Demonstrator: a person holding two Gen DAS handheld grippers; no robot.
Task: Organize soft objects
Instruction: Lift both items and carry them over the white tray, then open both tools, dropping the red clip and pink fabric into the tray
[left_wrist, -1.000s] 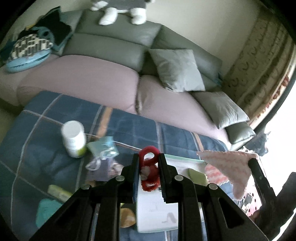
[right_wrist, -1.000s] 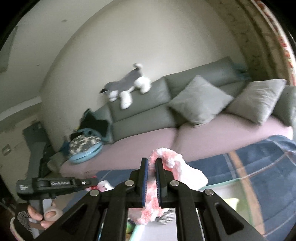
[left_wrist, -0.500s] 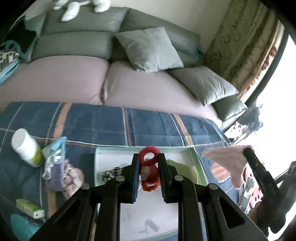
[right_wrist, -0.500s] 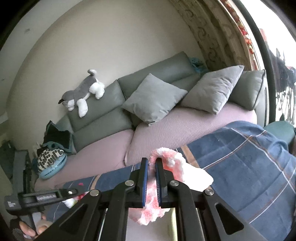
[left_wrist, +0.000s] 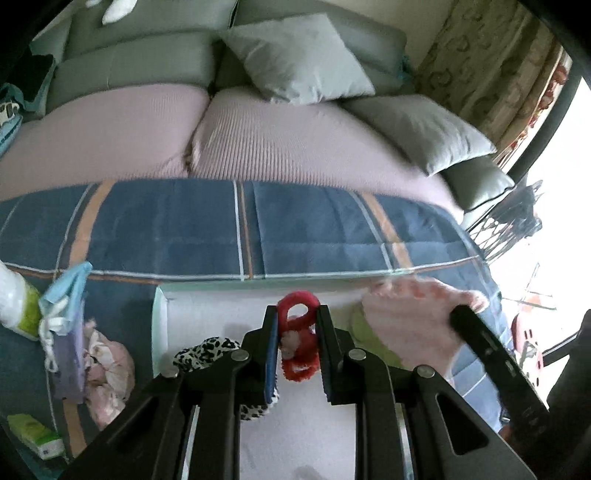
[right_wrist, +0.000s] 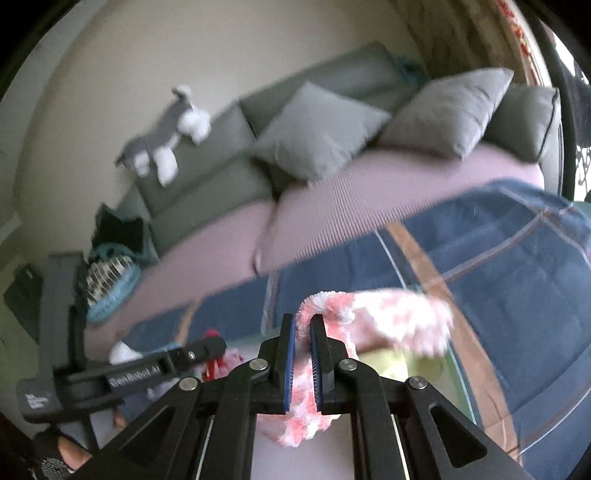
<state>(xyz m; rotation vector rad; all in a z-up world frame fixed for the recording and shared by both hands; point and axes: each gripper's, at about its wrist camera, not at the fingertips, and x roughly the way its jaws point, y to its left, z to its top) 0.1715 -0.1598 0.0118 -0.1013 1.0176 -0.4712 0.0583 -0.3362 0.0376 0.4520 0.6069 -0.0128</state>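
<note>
Left gripper (left_wrist: 297, 334) jaws clamp a red fuzzy scrunchie (left_wrist: 298, 338), looped toward 12 o'clock above the white tray (left_wrist: 207, 314); right gripper (right_wrist: 303, 332) jaws pinch a pink-white fluffy cloth (right_wrist: 384, 314) trailing toward 2 o'clock.

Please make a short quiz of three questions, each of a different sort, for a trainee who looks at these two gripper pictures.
1. True or false: the left gripper is clamped on a fuzzy red loop-shaped hair tie.
2. Multiple choice: what does the right gripper hold? A) a grey square cushion B) a fluffy pink-and-white cloth C) a white bottle.
3. Short answer: which patterned soft thing already lies in the pale shallow tray, beside the left gripper's finger?

Key
1. True; both pads press on it.
2. B; the cloth is pinched between nearly closed jaws.
3. The black-and-white leopard-print scrunchie.
</note>
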